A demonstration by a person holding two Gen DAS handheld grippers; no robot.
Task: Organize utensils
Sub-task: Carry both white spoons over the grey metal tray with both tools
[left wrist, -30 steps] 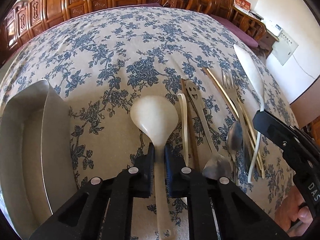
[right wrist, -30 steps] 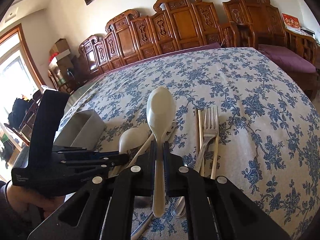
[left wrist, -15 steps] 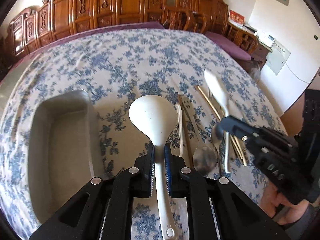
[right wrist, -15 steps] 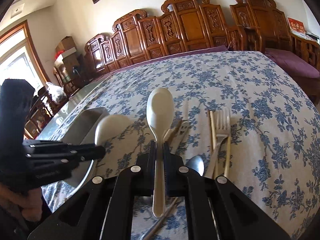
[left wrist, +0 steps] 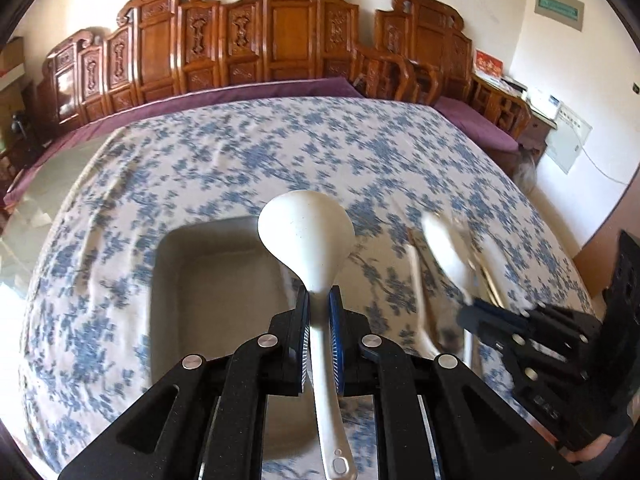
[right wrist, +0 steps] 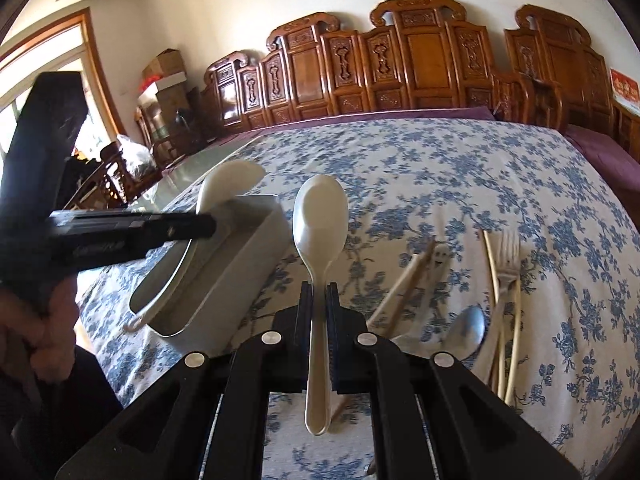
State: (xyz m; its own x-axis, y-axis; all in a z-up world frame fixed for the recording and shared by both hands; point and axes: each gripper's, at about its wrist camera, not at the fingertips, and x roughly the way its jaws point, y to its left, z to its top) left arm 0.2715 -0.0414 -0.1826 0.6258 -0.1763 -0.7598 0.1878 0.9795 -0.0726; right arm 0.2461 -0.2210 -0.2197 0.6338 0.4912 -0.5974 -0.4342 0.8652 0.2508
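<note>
My left gripper (left wrist: 318,300) is shut on the handle of a white ladle (left wrist: 306,236), whose bowl hangs over the right far part of a grey rectangular tray (left wrist: 212,300). My right gripper (right wrist: 319,292) is shut on the stem of a white spoon (right wrist: 320,216), held in the air just right of the tray (right wrist: 240,276). In the right wrist view the left gripper (right wrist: 200,227) and the ladle (right wrist: 228,180) are above the tray. The left wrist view shows the right gripper (left wrist: 476,314) with its blurred spoon (left wrist: 444,244) at the right.
On the blue-flowered tablecloth (right wrist: 460,168) right of the tray lie a fork (right wrist: 508,264), chopsticks (right wrist: 494,264), a metal spoon (right wrist: 466,332) and a smiley-faced utensil (right wrist: 439,258). Carved wooden chairs (left wrist: 280,48) line the far edge. A hand (right wrist: 48,320) holds the left gripper.
Both grippers rose and moved left with their utensils. The ladle went from the cloth beside the tray to above it; the white spoon left the utensil pile and came near the tray.
</note>
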